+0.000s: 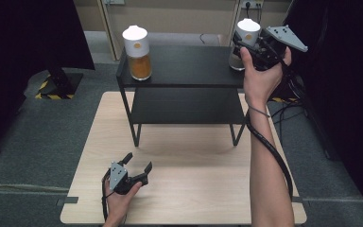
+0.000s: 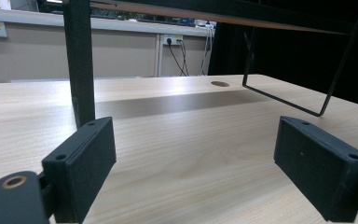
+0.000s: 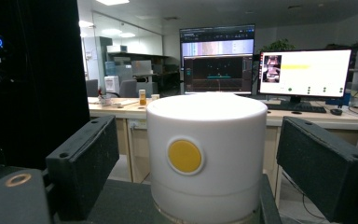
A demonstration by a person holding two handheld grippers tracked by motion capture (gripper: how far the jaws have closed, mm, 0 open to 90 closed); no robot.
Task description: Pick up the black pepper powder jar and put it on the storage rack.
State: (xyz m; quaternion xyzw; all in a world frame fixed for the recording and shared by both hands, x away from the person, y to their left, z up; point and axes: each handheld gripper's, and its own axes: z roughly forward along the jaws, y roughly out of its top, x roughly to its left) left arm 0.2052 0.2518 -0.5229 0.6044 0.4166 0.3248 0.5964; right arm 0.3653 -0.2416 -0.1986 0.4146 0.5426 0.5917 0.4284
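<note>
Two jars with white lids stand on the top of a black two-tier shelf [image 1: 189,66]. The left jar [image 1: 137,47] holds an orange-brown filling. At the shelf's right end, the right jar [image 1: 246,32] stands between the jaws of my right gripper [image 1: 242,47], held up at shelf height. In the right gripper view this jar's white lid [image 3: 207,140] has a round yellow spot, and my right gripper [image 3: 209,163] is open with a gap on each side of the lid. My left gripper [image 1: 138,161] rests low over the wooden table [image 1: 194,189], open, nothing between its pads [image 2: 84,163].
The shelf's thin black legs [image 2: 81,65] stand on the far half of the table, just ahead of my left gripper. A cable trails down along the right forearm [image 1: 269,156]. Dark curtains flank both sides, and desks with monitors [image 3: 303,72] lie beyond.
</note>
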